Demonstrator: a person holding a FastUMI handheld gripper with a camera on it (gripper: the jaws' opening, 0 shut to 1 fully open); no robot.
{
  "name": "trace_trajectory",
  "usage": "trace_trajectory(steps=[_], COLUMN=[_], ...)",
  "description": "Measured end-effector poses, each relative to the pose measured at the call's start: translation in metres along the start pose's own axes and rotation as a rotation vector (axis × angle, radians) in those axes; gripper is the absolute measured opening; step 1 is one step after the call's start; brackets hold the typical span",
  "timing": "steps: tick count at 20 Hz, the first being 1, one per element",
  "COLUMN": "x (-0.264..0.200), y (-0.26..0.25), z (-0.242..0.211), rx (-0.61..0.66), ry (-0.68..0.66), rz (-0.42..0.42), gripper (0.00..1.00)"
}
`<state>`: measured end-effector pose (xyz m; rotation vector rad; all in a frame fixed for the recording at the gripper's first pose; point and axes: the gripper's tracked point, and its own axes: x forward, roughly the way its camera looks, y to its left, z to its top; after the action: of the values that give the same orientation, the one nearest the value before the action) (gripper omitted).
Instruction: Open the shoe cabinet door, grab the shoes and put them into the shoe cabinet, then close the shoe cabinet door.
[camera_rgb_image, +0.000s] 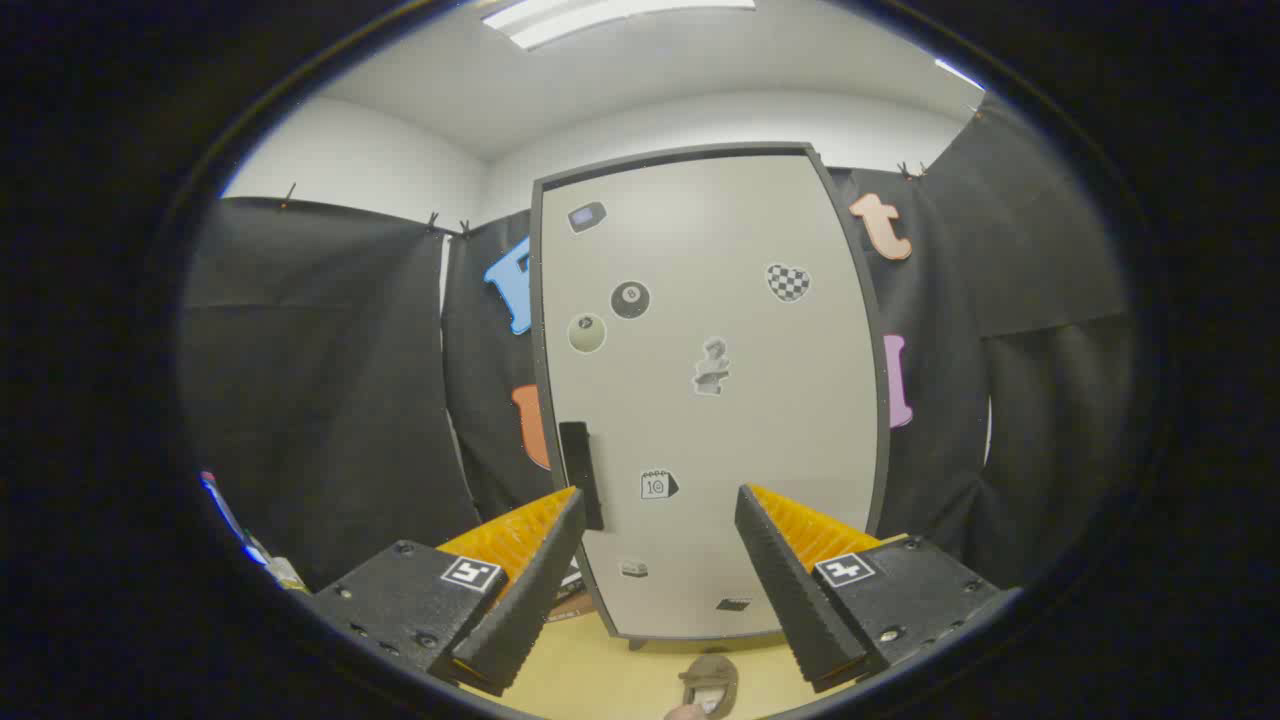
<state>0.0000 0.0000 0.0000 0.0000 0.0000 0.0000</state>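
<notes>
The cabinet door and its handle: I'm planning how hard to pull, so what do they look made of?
The cabinet door looks like a smooth matte grey panel, possibly laminated board or painted metal, in a dark frame. The handle looks like matte black plastic or metal; I can't tell which. The tongs are open, holding nothing.

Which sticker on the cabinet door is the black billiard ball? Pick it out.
The round black sticker high on the shoe cabinet door, just above-right of the pale ball sticker. The open hand-held gripper is well below it.
</notes>
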Motion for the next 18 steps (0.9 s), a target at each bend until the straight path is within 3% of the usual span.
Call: trace_trajectory(steps=[18], x=[0.0018], y=[0.0044], z=[0.0018], rx=[-0.008], ry=[-0.028], rz=[0.025], gripper=[0.99])
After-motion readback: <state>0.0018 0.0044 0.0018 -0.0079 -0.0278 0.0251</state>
